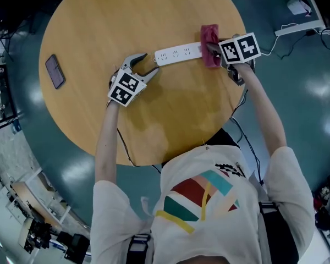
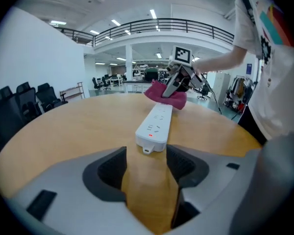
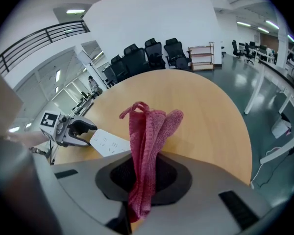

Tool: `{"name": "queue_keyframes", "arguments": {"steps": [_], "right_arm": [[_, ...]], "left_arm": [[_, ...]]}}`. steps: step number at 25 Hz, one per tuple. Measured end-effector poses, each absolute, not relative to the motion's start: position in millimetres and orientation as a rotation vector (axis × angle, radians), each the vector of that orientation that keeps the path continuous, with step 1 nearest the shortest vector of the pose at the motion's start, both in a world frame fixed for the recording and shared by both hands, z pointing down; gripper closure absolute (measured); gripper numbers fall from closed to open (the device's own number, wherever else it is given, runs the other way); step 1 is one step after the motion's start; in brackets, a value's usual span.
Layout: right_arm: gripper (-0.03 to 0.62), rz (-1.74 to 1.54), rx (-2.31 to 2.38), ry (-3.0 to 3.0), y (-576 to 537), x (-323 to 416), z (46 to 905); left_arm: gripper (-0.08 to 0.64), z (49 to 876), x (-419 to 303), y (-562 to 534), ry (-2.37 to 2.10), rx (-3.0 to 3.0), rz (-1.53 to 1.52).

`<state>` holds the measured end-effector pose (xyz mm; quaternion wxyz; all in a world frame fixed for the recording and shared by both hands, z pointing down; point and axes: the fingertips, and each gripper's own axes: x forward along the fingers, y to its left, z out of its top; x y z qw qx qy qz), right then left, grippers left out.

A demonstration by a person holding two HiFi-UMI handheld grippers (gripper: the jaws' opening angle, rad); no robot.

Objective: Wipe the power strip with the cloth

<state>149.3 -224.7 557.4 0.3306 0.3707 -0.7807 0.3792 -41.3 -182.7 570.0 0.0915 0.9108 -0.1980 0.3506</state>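
Nearest the person, the left hand-held gripper [image 1: 150, 64] hangs low over the round wooden table [image 1: 154, 15] with its jaws spread and nothing pressed between them. Its own view shows bare wood between the pads, and the near end of the white power strip [image 1: 179, 53] lies just ahead of the tips. That placement looks meant to bracket or steady this end, so the strip does not slide while the other end is rubbed.

The strip lies flat, well in from the table's edge, with its socket face up. A small red light [image 2: 150, 135] glows near the close end, which suggests it is powered. That would be a reason for a dry, light wipe.

At its far end the right hand-held gripper [image 3: 144, 175] is clenched on the red cloth [image 1: 210, 45]. A bunched fold is pinched between the pads, and the loose part drapes across the strip's top. Holding it gathered this way gives a padded edge to drag along the sockets.

Off to the left, well apart, a dark phone [image 1: 55, 71] lies on the table.

No brand or wording can be read on the strip. The hand-held grippers' cubes carry only black-and-white square patterns.
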Motion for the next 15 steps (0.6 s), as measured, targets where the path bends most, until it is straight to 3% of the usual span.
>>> {"name": "queue_keyframes", "arguments": {"steps": [2,4,5,10,15], "right_arm": [[0.552,0.876,0.94,-2.107,-224,137,544],[0.552,0.711,0.883,-2.184,-213,135,522],[0.552,0.616,0.844,-2.214,-206,131,510],[0.552,-0.042,0.593,-2.172,-167,71,482],[0.552,-0.631,0.315,-1.897,-126,29,511]], "left_arm": [[0.263,563,-55,-184,-0.618,2.624,0.973],[0.395,545,-48,-189,-0.694,2.599,0.878],[0.508,535,-45,-194,-0.749,2.606,0.844],[0.518,514,-33,-213,-0.817,2.674,0.809],[0.518,519,-6,-208,-0.74,2.724,0.852]]}}
